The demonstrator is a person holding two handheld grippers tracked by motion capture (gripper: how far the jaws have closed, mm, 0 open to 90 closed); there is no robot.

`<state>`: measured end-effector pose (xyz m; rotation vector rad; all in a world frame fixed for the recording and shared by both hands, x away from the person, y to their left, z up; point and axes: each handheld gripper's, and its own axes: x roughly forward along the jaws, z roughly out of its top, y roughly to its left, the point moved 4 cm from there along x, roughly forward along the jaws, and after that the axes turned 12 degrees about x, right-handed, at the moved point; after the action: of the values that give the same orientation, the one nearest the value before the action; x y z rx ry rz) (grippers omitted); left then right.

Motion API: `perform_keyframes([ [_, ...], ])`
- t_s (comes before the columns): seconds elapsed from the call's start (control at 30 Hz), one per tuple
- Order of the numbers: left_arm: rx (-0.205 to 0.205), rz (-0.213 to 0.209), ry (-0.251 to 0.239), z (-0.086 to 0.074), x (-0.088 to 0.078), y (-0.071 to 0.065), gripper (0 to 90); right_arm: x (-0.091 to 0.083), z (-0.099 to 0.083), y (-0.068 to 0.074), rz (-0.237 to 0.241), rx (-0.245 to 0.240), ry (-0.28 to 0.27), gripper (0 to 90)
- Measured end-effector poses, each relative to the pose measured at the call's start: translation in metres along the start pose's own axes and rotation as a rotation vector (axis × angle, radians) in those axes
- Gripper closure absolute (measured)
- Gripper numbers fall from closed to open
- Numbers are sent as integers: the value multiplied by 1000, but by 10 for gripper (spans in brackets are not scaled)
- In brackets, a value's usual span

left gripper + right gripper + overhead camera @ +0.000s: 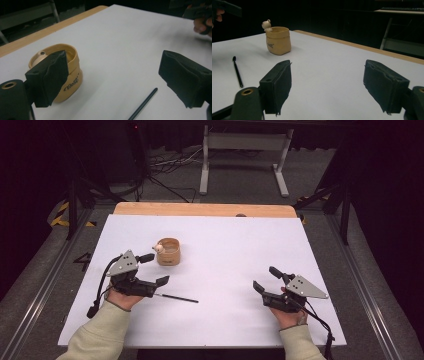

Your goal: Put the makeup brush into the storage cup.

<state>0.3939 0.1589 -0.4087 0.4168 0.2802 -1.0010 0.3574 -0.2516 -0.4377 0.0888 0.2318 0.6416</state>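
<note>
A tan pen cup (168,251) with a small bear figure on its rim stands upright on the white table top (225,235), left of centre. A black pen (176,297) lies flat in front of it. My left gripper (155,268) is open, just left of the cup and above the pen's left end, with nothing between its pads. In the left gripper view, the cup (72,80) sits behind the left jaw and the pen (143,103) lies between the jaws. My right gripper (265,277) is open and empty at the right. From there the cup (278,41) and pen (237,72) are far left.
A strip of bare wood (200,209) runs along the table's far edge. Beyond it, on the floor, stand a white metal frame (245,150) and loose cables (165,165). Wide white surface lies between the two grippers.
</note>
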Motion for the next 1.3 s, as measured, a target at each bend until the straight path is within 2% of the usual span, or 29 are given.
perform_keyframes([
  [0.03,0,0,0,0,0,0,98,-1,2,1,3,-3,-5,225],
  [0.1,15,-10,40,1,1,1,97,-2,4,2,2,-6,-10,223],
  [0.23,34,-45,149,4,3,3,95,-4,7,2,2,-14,-20,216],
  [0.3,34,-60,192,5,4,5,97,-6,9,2,-4,-15,-22,213],
  [0.43,22,-87,237,8,2,7,98,-7,12,2,-4,-14,-22,201],
  [0.5,25,-101,280,9,2,8,101,-7,13,3,-1,-20,-15,191],
  [0.53,25,-101,280,9,2,8,102,-7,14,3,-3,-20,-14,183],
  [0.63,27,-111,328,11,2,7,108,-8,16,5,-7,-11,-8,169],
  [0.7,29,-111,340,13,1,7,114,-8,18,5,-1,-6,-6,169],
  [0.8,50,-88,388,12,2,7,127,-9,20,6,6,-1,-1,165],
  [1.03,45,-113,446,10,8,7,171,-10,25,8,15,9,4,170],
  [1.13,60,-131,471,8,10,5,219,-11,26,8,12,2,12,175],
  [1.3,71,-161,515,4,16,1,246,-13,27,7,15,3,3,180],
])
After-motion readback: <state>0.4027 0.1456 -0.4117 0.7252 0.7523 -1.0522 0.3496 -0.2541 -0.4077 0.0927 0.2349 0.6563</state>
